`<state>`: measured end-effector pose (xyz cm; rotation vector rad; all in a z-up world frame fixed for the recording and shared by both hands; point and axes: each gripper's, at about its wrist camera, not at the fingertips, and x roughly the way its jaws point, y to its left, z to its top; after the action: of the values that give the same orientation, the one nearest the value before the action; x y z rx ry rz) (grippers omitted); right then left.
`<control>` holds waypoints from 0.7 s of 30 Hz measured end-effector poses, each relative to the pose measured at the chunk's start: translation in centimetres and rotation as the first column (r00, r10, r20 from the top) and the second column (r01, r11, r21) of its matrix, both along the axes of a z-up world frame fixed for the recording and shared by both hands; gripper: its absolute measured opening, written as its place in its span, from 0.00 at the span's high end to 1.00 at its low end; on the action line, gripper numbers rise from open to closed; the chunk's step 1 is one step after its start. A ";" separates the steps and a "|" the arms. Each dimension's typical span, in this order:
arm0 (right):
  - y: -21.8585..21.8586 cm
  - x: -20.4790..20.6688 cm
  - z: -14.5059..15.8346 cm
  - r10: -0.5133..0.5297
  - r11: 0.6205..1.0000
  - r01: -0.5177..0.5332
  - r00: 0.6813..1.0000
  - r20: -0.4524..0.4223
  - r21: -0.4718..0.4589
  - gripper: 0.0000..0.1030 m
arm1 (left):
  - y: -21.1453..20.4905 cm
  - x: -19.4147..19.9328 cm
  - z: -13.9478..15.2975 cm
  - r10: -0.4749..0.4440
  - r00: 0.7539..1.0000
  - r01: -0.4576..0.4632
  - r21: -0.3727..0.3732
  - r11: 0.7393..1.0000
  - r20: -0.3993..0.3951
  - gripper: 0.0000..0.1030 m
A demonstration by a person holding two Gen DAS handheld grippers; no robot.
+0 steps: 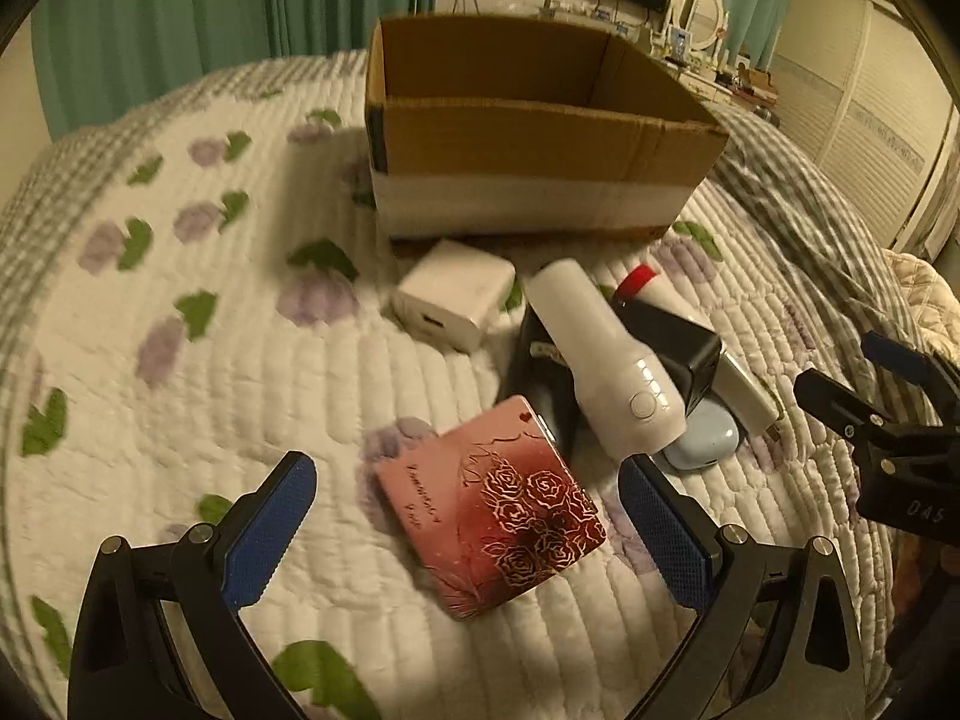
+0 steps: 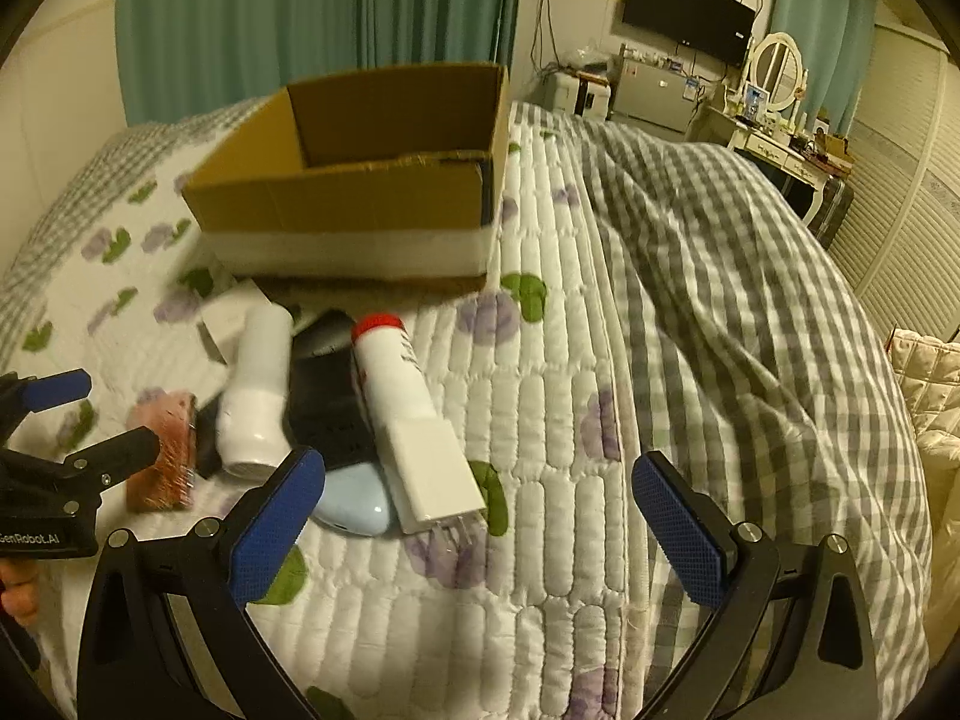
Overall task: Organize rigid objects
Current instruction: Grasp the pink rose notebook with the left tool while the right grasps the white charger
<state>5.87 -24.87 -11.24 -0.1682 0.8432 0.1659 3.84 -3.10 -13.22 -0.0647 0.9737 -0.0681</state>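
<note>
My left gripper [image 1: 468,516] gapes wide around the pink case [image 1: 489,507] (not touching), the white cylinder [image 1: 606,360] and pile just ahead-right, the box [image 1: 534,144] beyond, and my right gripper [image 2: 480,516] spread wide, holding nothing.

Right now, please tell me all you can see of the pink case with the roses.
The pink case is flat, squarish and glossy, shading from pale pink to dark red, with metallic rose outlines and small script. It lies closed on the quilt, slightly tilted, between the open left tongs, which do not touch it. Its far corner meets a black item.
</note>
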 end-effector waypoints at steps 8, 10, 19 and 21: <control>-0.4 1.0 -1.6 0.010 1.000 -0.011 1.000 -0.029 -0.010 0.00 | 0.6 0.9 -2.7 0.022 0.997 -0.026 -0.045 0.999 -0.077 0.10; -0.4 1.1 -1.7 0.017 1.000 -0.018 0.999 -0.032 -0.008 0.00 | 0.4 0.6 -2.4 -0.006 0.998 0.003 -0.058 0.998 -0.064 0.20; 0.1 1.2 -1.1 0.054 0.998 -0.055 0.998 -0.033 -0.008 0.05 | 0.9 0.8 0.5 -0.069 0.997 0.065 -0.083 0.994 -0.039 0.72; 0.2 1.8 -1.1 0.065 0.998 -0.065 0.997 -0.040 -0.010 0.07 | 1.0 0.7 0.3 -0.074 0.996 0.069 -0.091 0.993 -0.046 0.73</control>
<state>7.62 -24.70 -12.38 -0.2034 0.8790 0.2263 4.55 -2.10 -12.90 -0.1142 1.0224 -0.1766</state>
